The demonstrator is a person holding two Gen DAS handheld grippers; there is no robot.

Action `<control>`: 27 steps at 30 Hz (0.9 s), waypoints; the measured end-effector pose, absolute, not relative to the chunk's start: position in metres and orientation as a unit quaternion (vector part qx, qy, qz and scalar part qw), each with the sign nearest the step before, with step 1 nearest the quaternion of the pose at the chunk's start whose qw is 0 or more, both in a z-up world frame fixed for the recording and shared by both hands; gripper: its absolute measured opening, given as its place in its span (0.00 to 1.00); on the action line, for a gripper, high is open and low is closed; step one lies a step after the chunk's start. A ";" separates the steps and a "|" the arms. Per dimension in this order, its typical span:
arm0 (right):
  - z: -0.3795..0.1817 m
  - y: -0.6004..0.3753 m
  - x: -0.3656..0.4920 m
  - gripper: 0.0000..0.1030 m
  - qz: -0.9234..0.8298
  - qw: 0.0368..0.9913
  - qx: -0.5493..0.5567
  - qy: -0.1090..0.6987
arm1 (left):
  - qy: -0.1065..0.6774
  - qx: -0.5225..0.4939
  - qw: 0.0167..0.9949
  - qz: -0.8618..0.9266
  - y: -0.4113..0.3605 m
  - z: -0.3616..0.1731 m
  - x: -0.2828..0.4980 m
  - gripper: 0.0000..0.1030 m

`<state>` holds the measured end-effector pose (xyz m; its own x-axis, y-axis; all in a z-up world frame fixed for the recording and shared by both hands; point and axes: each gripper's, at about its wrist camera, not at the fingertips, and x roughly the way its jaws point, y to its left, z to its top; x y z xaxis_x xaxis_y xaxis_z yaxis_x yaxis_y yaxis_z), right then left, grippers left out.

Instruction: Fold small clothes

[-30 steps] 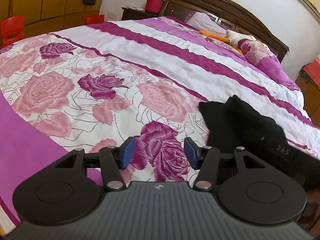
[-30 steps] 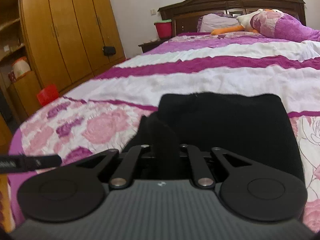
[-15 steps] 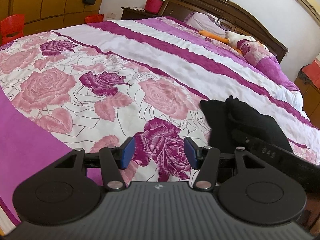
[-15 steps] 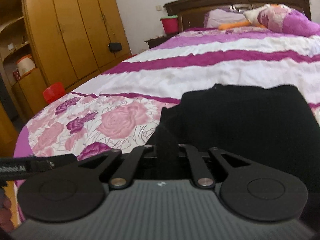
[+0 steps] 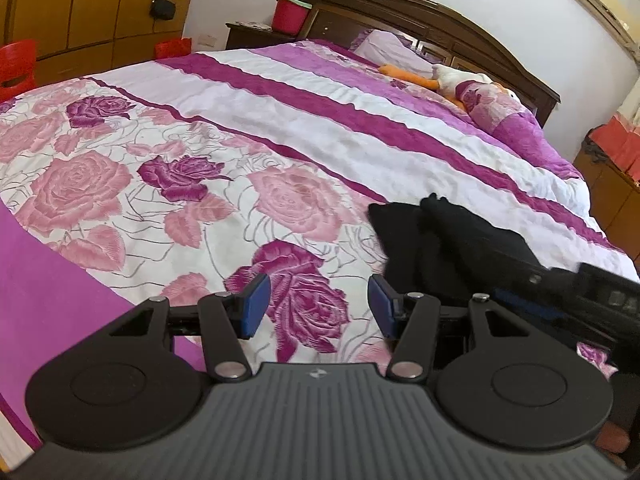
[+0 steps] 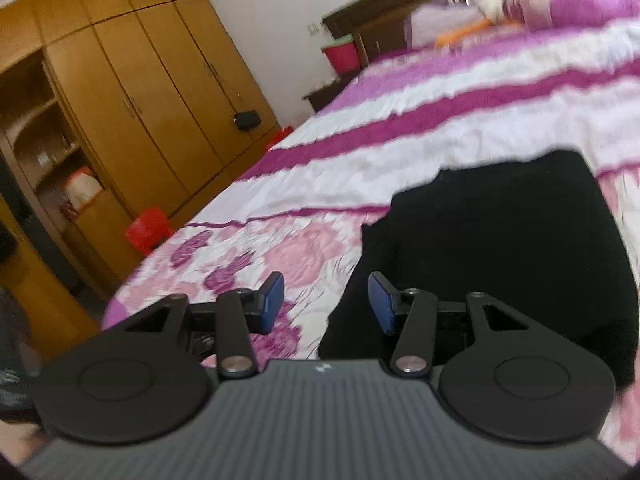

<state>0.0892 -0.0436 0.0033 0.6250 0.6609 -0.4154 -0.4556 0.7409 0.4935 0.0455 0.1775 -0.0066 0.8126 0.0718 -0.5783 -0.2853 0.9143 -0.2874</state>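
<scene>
A black garment (image 5: 436, 240) lies folded on the rose-patterned bedspread (image 5: 168, 184); in the right wrist view it (image 6: 504, 236) fills the right half. My left gripper (image 5: 318, 306) is open and empty above the spread, just left of the garment. My right gripper (image 6: 326, 304) is open and empty, with its right finger over the garment's near left edge. Its body shows in the left wrist view (image 5: 592, 296) beside the garment.
A wooden headboard (image 5: 432, 20), pillows and a plush toy (image 5: 452, 78) are at the far end of the bed. A wooden wardrobe (image 6: 160, 92) and a red stool (image 6: 148, 230) stand to the left, and a red bucket (image 5: 291, 14) sits on a nightstand.
My right gripper has opened and let go of the black garment, which now lies flat. It swung and tilted; the view is blurred. My left gripper stayed open and barely moved.
</scene>
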 end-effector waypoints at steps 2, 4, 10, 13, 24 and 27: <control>0.004 -0.054 0.086 0.49 0.318 0.876 0.199 0.302 | 0.292 -0.184 0.934 0.089 0.173 -0.005 0.045 0.58; 0.006 -0.066 0.081 0.49 0.311 0.875 0.215 0.304 | 0.294 -0.183 0.934 0.083 0.168 -0.002 0.045 0.58; 0.009 -0.108 0.069 0.49 0.270 0.890 0.235 0.282 | 0.293 -0.167 0.939 0.061 0.152 0.008 0.049 0.58; 0.006 -0.127 0.068 0.50 0.245 0.898 0.243 0.275 | 0.294 -0.166 0.940 0.047 0.143 0.013 0.056 0.58; -0.022 -0.175 0.086 0.50 0.153 0.911 0.261 0.281 | 0.314 -0.173 0.933 -0.043 0.102 0.007 0.104 0.58; -0.033 -0.178 0.092 0.50 0.144 0.910 0.258 0.290 | 0.323 -0.173 0.929 -0.054 0.096 -0.007 0.115 0.58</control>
<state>0.0916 -0.1777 -0.0332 0.7902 0.4111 -0.4545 -0.1119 0.8260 0.5525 0.1151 0.0962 -0.0068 0.7848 -0.2131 -0.5819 -0.0109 0.9341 -0.3568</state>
